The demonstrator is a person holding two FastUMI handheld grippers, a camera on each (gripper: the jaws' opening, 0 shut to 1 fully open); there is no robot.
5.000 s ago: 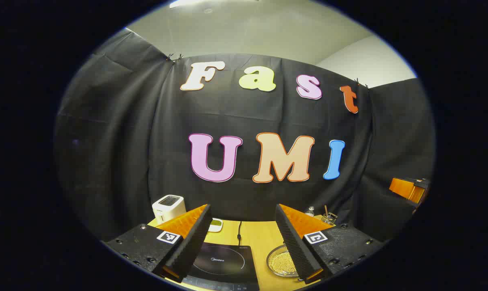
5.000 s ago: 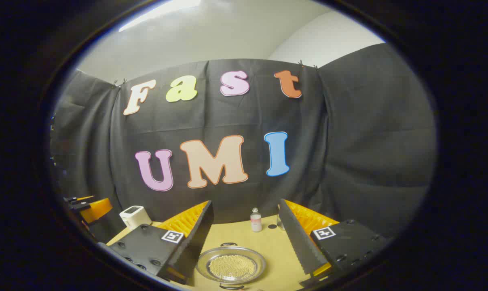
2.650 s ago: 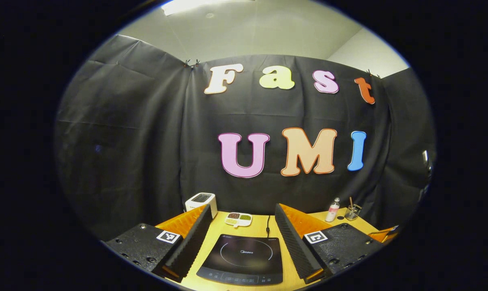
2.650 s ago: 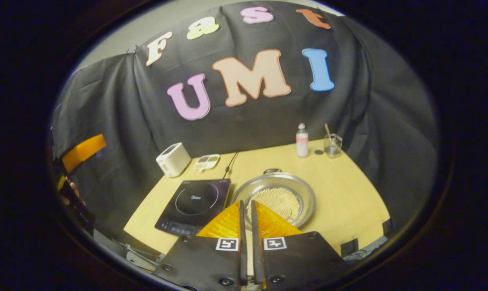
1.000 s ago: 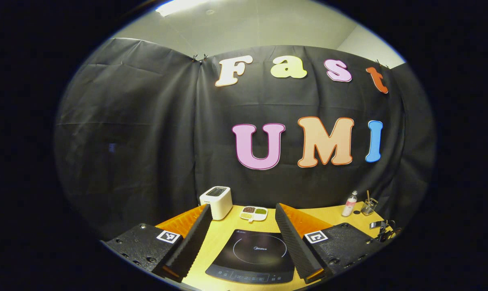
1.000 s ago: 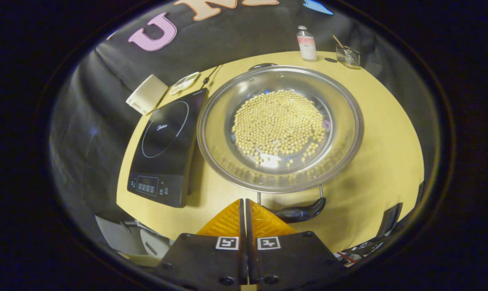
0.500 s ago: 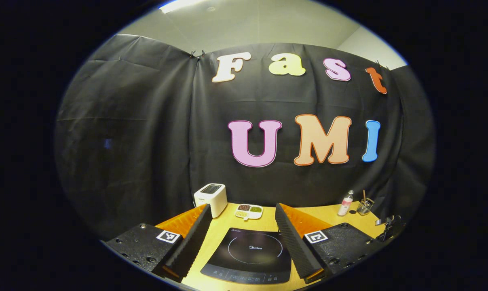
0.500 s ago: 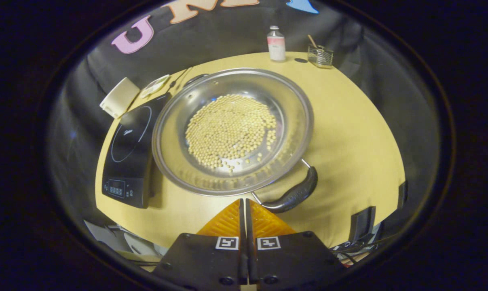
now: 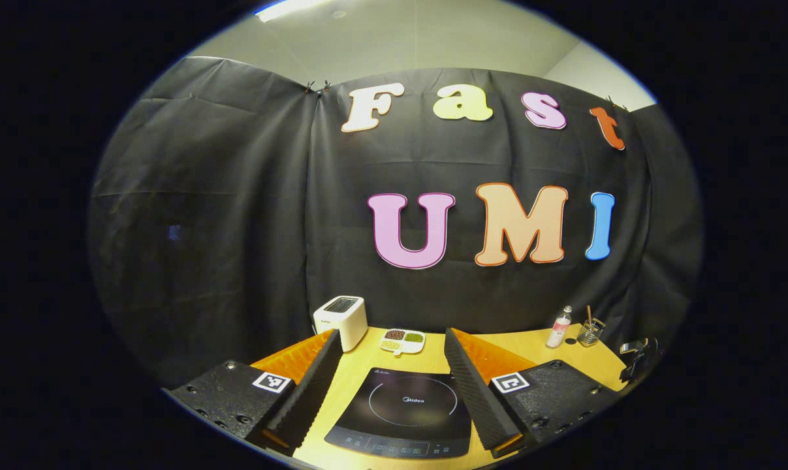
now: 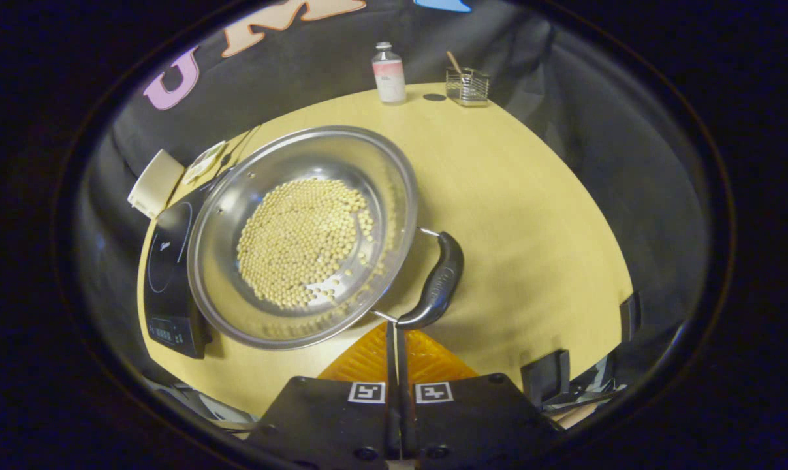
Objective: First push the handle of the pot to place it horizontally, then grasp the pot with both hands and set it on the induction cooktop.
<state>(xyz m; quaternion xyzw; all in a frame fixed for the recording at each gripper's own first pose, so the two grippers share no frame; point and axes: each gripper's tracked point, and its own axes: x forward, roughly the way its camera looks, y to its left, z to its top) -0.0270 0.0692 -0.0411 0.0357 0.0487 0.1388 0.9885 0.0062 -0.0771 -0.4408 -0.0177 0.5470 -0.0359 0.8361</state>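
Observation:
A steel pot (image 10: 302, 235) with several pale beans in it stands on the yellow table (image 10: 531, 215). Its black handle (image 10: 436, 281) sticks out on the pot's right side. My right gripper (image 10: 397, 328) is shut and empty, its tips right at the handle's near end. The black induction cooktop (image 10: 165, 261) lies left of the pot, whose rim overlaps it in the right gripper view. My left gripper (image 9: 391, 334) hangs open above the cooktop (image 9: 403, 408), with nothing between its fingers.
A white toaster (image 9: 341, 313) and a divided dish (image 9: 401, 339) stand behind the cooktop. A small bottle (image 10: 388, 64) and a glass holder (image 10: 467, 85) stand at the table's far edge. Bare table lies right of the pot handle.
My right gripper shut, dropped to the pot and pushed the handle, which swung from the near side round to the right. The left gripper shifted to face the cooktop, then held still.

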